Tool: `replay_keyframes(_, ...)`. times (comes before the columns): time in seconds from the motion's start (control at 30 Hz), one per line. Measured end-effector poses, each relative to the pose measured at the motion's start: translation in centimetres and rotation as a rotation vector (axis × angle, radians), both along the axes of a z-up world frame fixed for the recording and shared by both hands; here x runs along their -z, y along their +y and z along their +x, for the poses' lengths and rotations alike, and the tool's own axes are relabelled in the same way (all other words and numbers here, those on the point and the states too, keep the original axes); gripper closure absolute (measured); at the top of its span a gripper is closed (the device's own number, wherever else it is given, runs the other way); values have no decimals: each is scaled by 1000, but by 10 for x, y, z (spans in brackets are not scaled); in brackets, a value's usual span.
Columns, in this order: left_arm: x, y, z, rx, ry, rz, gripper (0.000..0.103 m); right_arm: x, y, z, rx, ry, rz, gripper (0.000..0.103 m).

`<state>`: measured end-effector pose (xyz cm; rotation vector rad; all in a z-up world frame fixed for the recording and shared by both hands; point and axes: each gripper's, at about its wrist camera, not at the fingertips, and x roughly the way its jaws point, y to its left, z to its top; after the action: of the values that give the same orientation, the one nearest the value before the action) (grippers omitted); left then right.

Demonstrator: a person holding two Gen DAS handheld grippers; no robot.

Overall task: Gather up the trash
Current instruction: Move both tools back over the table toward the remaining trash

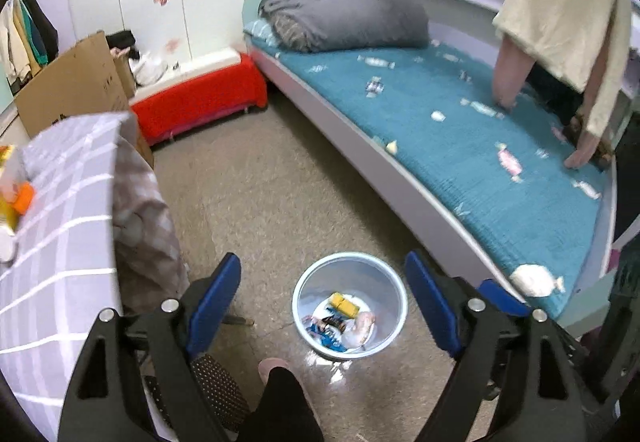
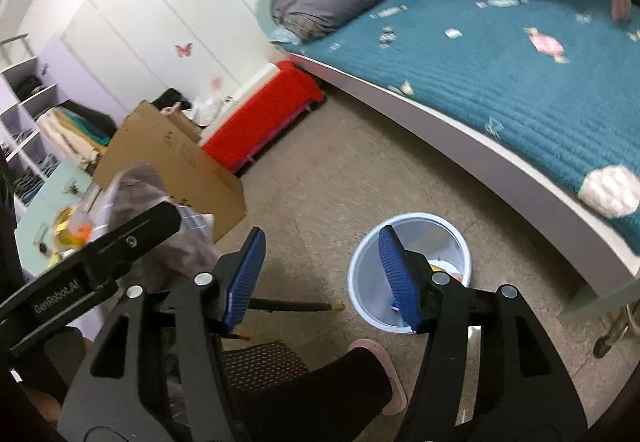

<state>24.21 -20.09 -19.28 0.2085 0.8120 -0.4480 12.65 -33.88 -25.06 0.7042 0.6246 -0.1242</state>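
Note:
A pale blue bin (image 1: 384,330) stands on the floor beside the bed, holding a yellow packet (image 1: 343,304) and several wrappers. My left gripper (image 1: 323,266) hangs open above it, nothing between its blue pads. In the right wrist view the bin (image 2: 440,238) sits just behind my right gripper (image 2: 322,242), which is also open and empty; its right pad overlaps the bin's rim. A crumpled white wad (image 1: 536,280) (image 2: 610,192) lies on the teal blanket near the bed's edge. Candy-shaped bits dot the blanket; I cannot tell wrappers from print.
A person in a cream top (image 1: 560,22) leans with both hands on the bed. A table with a grey checked cloth (image 1: 60,242) stands left, a cardboard box (image 1: 76,82) and red bench (image 1: 200,102) behind. A leg and pink slipper (image 2: 376,358) are near the bin.

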Motion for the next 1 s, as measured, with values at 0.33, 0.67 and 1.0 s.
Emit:
replay_keyframes(0.33, -87, 104, -42, -88, -169, -54, 17, -86, 81, -7, -153, -144, -134, 43)
replay_keyframes(0.67, -110, 233, -25, -275, -144, -59, 16, -118, 196, 44, -369, -134, -236, 43)
replay_keyframes(1.0, -104, 292, 27, -315, -124, 0, 16, -114, 261, 100, -458, -52, -280, 43)
